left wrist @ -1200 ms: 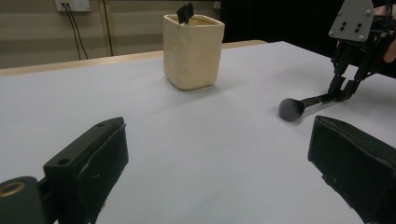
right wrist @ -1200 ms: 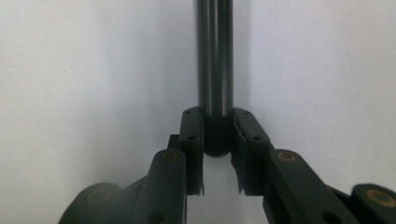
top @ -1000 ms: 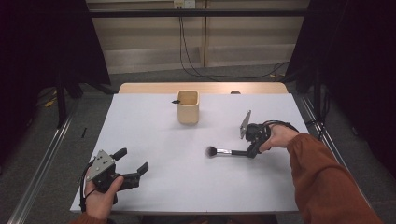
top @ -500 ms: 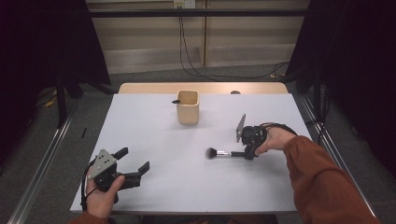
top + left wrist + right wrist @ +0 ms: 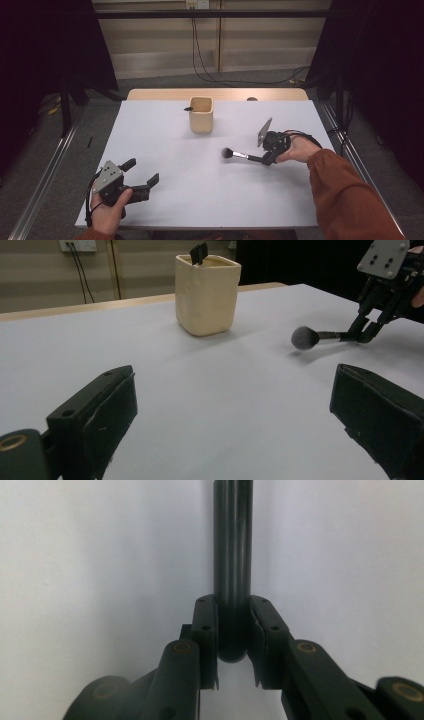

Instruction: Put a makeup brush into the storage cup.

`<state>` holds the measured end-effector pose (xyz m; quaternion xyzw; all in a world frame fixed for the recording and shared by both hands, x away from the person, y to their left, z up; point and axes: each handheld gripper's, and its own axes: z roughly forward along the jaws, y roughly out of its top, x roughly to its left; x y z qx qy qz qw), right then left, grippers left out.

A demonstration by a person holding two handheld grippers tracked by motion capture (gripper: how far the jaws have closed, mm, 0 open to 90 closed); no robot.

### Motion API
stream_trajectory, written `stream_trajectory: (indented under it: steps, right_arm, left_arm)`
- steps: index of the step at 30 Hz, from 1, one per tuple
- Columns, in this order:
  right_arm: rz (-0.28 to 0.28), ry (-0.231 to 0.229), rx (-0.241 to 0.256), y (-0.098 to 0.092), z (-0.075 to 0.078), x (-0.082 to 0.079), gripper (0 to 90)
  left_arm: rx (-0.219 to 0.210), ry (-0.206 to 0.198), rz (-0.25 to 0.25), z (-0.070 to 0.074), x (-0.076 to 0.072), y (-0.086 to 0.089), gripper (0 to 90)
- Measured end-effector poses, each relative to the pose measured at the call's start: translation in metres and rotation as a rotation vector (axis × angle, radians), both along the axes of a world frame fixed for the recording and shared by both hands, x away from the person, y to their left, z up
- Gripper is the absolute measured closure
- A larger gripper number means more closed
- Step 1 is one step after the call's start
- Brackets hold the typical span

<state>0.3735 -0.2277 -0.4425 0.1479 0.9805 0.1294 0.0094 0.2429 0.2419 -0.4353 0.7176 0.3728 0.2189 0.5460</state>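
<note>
The right gripper (image 5: 262,159) clamped the handle end of a black makeup brush with a fluffy round head (image 5: 235,154), its long axis pointing left across the white surface (image 5: 200,200), short of the cream square cup (image 5: 201,115). The left gripper (image 5: 142,176) rested wide open. The right gripper view showed the jaws pinching the handle.
</note>
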Motion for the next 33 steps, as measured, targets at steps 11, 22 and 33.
stream_trajectory:
  steps: [11, 22, 33]
  right_arm:
    - [-0.075, -0.020, 0.137, -0.007, 0.005, -0.015, 75.7]
    - [-0.196, -0.078, 0.336, -0.026, 0.000, -0.028, 75.7]
    - [-0.315, -0.123, 0.467, -0.031, -0.009, -0.040, 75.6]
  left_arm:
    - [-0.001, -0.003, 0.006, 0.000, 0.000, 0.000, 4.9]
    - [0.007, -0.006, 0.001, 0.000, 0.000, -0.001, 4.9]
    - [0.000, -0.007, 0.007, 0.001, -0.001, 0.000, 4.9]
